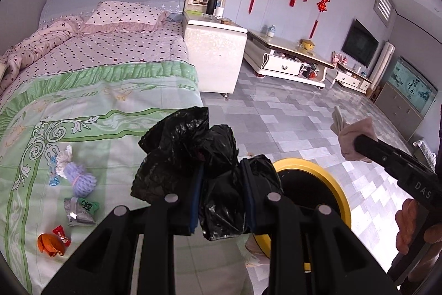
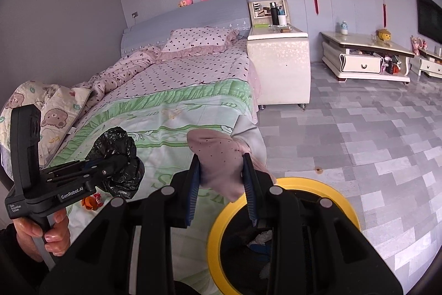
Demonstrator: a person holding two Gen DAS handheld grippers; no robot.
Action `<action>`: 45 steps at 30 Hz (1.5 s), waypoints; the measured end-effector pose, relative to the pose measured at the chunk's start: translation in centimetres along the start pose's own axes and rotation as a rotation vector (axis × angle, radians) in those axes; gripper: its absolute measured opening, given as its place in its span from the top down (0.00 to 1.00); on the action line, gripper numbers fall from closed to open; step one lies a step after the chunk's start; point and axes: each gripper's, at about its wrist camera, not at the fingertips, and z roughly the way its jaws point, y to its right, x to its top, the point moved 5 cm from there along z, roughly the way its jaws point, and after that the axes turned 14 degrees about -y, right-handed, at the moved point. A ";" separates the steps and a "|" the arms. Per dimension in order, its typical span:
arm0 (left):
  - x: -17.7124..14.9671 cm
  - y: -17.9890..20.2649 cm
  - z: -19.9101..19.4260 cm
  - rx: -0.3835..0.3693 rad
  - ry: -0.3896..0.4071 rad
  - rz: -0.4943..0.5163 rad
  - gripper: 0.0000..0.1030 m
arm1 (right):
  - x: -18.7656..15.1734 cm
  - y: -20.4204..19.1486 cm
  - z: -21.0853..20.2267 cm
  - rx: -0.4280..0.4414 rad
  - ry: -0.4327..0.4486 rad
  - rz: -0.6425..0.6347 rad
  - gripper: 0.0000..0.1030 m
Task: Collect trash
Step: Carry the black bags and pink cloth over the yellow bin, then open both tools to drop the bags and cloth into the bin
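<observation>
left wrist view: the left gripper (image 1: 221,195) is clamped on a crumpled black bag (image 1: 190,156), with the yellow-rimmed bin (image 1: 312,167) just to its right and below. right wrist view: the right gripper (image 2: 221,184) pinches a pink cloth (image 2: 218,159), and the bin (image 2: 218,226) sits directly beneath, nearer this hand; more litter lies on the bed (image 2: 171,112).

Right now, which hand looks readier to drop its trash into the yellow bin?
Probably the right. Its tongs hold the pink cloth just beyond the yellow bin rim, while the left tongs grip the black bag nearer the bed.
</observation>
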 end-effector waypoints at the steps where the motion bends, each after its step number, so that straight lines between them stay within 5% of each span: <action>1: 0.0 0.5 0.2 -0.005 -0.004 0.007 0.76 | -0.2 0.4 -0.1 -0.003 -0.001 0.005 0.73; 14: -0.2 7.0 4.2 -0.050 -0.073 0.067 0.76 | -2.0 5.0 0.2 -0.040 -0.026 0.078 0.72; 34: -1.7 11.2 9.2 -0.067 -0.174 0.113 0.74 | -4.4 10.8 2.2 -0.042 -0.065 0.195 0.69; 42: -1.8 11.3 8.8 -0.057 -0.163 0.110 0.61 | -4.6 11.4 1.7 -0.059 -0.055 0.228 0.63; 45: -1.8 10.9 8.5 -0.066 -0.157 0.096 0.47 | -4.6 11.7 1.5 -0.064 -0.051 0.245 0.63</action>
